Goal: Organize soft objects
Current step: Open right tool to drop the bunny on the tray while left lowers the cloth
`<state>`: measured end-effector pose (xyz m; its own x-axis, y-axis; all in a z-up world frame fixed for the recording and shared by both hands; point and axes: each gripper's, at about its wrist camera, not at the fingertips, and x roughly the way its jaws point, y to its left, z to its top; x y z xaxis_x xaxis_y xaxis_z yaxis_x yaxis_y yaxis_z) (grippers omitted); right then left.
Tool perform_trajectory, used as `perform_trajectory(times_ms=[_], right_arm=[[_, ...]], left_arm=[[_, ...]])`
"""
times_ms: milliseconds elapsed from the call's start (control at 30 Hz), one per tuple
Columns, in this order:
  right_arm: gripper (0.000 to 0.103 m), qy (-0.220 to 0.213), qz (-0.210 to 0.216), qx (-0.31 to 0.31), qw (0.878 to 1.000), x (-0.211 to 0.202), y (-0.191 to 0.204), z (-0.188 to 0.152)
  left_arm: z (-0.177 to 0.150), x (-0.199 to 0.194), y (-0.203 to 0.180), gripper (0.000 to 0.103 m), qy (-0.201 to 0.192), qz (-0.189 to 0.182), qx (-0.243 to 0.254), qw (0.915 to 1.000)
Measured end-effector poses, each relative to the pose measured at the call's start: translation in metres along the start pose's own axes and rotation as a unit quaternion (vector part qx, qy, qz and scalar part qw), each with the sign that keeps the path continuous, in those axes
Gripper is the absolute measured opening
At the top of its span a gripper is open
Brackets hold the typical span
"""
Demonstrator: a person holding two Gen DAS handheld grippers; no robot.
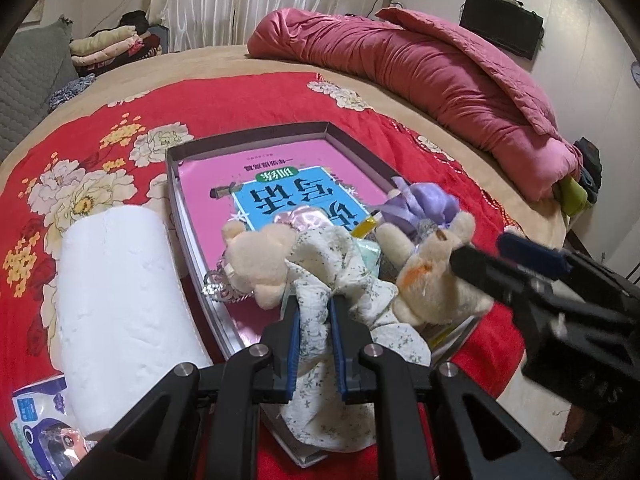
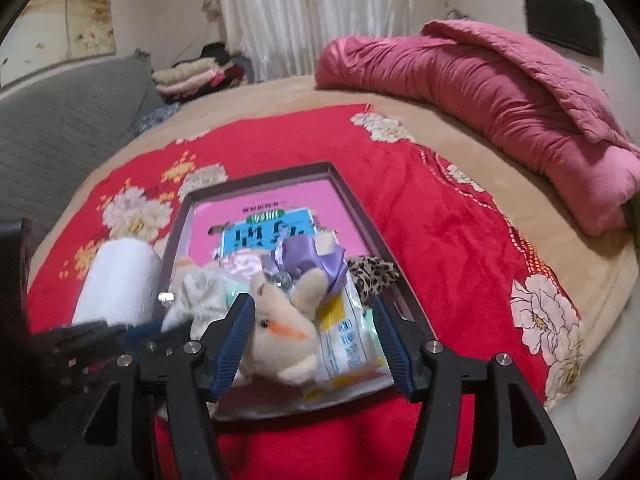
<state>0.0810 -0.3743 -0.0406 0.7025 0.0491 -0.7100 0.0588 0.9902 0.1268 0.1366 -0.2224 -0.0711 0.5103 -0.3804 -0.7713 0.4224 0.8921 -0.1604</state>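
A shallow grey box with a pink book in it lies on the red floral blanket. Its near end holds soft items. My left gripper is shut on a white floral cloth attached to a cream plush bear. A second cream plush with an orange beak lies between the wide-open fingers of my right gripper; it also shows in the left wrist view. A purple satin pouch, a tissue pack and a leopard-print piece lie behind.
A white paper roll lies left of the box, a blue-white packet beside it. A pink quilt is bunched along the bed's far right. Folded clothes and a grey cushion sit at far left.
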Motion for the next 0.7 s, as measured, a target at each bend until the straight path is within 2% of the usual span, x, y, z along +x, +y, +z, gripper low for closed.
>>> perform_trajectory(times_ms=[67, 233, 433, 567, 633, 700], right_arm=[[0.063, 0.025, 0.021, -0.015, 0.999, 0.002, -0.004, -0.001], [0.064, 0.042, -0.016, -0.060, 0.997, 0.002, -0.004, -0.008], [0.064, 0.039, -0.014, -0.050, 0.998, 0.006, -0.003, -0.010], [0.066, 0.036, -0.014, -0.034, 0.999, 0.008, -0.002, -0.011], [0.072, 0.035, -0.022, -0.033, 0.999, 0.009, -0.001, -0.011], [0.072, 0.031, -0.025, -0.022, 0.999, 0.009, -0.003, -0.011]], left_arm=[[0.002, 0.000, -0.002, 0.014, -0.005, -0.003, 0.002, 1.0000], [0.010, 0.005, -0.002, 0.014, -0.014, 0.012, 0.009, 0.9998], [0.027, 0.014, 0.011, 0.015, -0.028, 0.021, -0.008, 0.9994], [0.025, 0.019, 0.011, 0.018, -0.023, 0.027, -0.008, 0.9994], [0.023, 0.018, 0.009, 0.019, -0.022, 0.027, -0.002, 0.9994], [0.024, 0.014, 0.011, 0.025, -0.020, 0.015, -0.009, 0.9997]])
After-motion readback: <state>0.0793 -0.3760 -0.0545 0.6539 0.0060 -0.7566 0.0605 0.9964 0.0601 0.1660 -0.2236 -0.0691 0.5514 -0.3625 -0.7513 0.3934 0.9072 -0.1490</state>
